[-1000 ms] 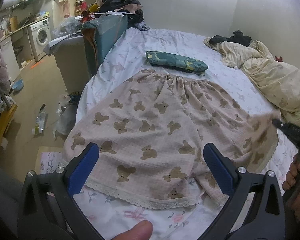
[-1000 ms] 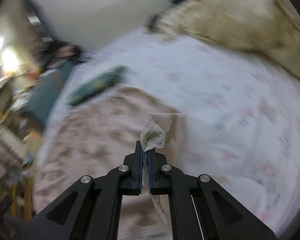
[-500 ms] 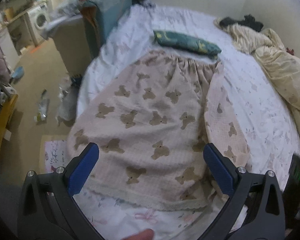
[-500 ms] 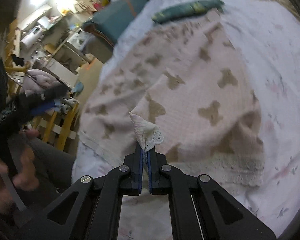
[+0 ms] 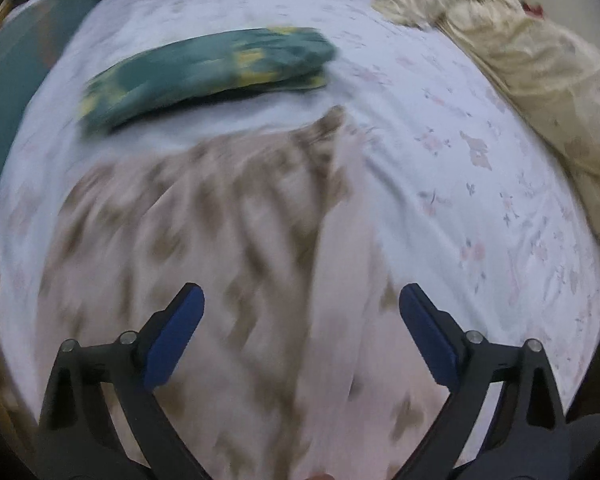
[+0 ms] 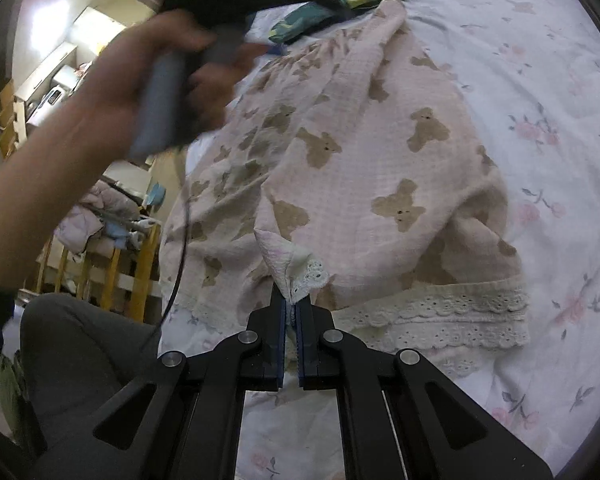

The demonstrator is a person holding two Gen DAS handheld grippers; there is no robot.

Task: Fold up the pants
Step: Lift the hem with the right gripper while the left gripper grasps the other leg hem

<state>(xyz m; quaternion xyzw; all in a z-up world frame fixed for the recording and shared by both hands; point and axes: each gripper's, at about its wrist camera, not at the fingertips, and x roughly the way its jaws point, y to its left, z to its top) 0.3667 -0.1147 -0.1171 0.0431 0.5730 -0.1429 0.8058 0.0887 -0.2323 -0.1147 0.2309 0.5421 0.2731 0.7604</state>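
Observation:
Pink pants with brown bear print (image 6: pixel 380 152) lie on the bed, one leg folded over the other, lace hems toward me. My right gripper (image 6: pixel 290 304) is shut on the lace hem corner (image 6: pixel 300 276) of the folded-over leg, low over the near hem. My left gripper (image 5: pixel 300 312) is open and empty, hovering over the blurred pants (image 5: pixel 220 240) near the waistband end. The hand holding the left gripper (image 6: pixel 188 68) shows in the right wrist view, above the pants' left side.
A folded green patterned garment (image 5: pixel 204 76) lies beyond the waistband. A crumpled cream blanket (image 5: pixel 520 52) is at the bed's far right. The floral bedsheet (image 5: pixel 480 200) surrounds the pants. The bed's left edge drops to a floor with a wooden rack (image 6: pixel 112 264).
My right gripper has carried the hem corner across, folding one leg over the other. My left gripper has moved forward over the pants toward the waistband, still open.

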